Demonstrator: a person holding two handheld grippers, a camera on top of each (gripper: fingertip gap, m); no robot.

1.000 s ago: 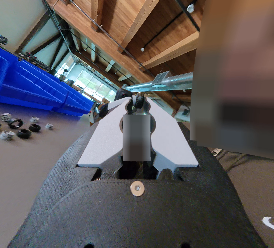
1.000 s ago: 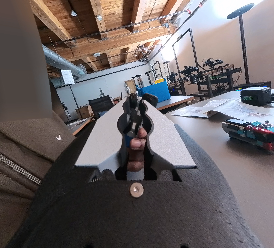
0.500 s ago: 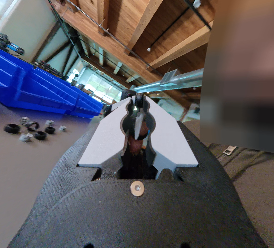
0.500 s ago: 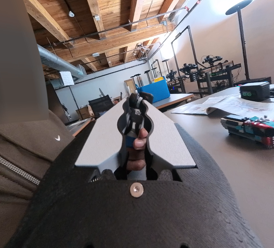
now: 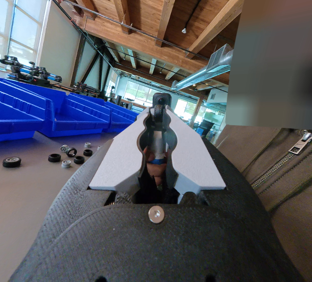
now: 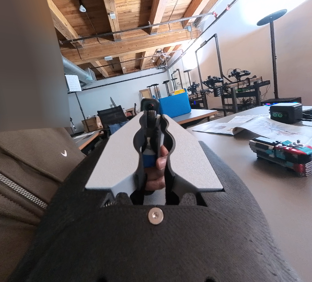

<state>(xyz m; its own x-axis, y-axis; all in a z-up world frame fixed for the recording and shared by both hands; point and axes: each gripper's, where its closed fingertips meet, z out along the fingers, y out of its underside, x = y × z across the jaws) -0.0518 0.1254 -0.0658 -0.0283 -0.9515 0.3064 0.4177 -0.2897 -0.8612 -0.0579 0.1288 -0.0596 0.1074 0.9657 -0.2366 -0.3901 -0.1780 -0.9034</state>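
Note:
My two grippers point at each other, tip to tip, above the grey table [image 5: 33,189]. A small black tyre [image 5: 158,113] stands edge-on between my left gripper's [image 5: 158,115] fingertips, which are shut on it. The right gripper's camera [image 5: 161,99] shows just behind it. In the right wrist view the same tyre [image 6: 151,118] sits between my right gripper's [image 6: 152,120] fingertips, which also press on it. The left gripper's camera [image 6: 149,105] is right behind it. A person's hand [image 6: 157,169] shows through the gap below.
Several loose black tyres [image 5: 54,153] and grey hubs [image 5: 66,163] lie on the table at left, before blue bins [image 5: 67,115]. At right lie a brick-built vehicle [image 6: 280,159], an open booklet [image 6: 253,126] and a black box [image 6: 285,112]. A person's brown jacket [image 5: 270,164] is close.
Both grippers have swung so that each one's camera now sits straight behind the tyre in the other's view. The tyre has stayed at the fingertips throughout.

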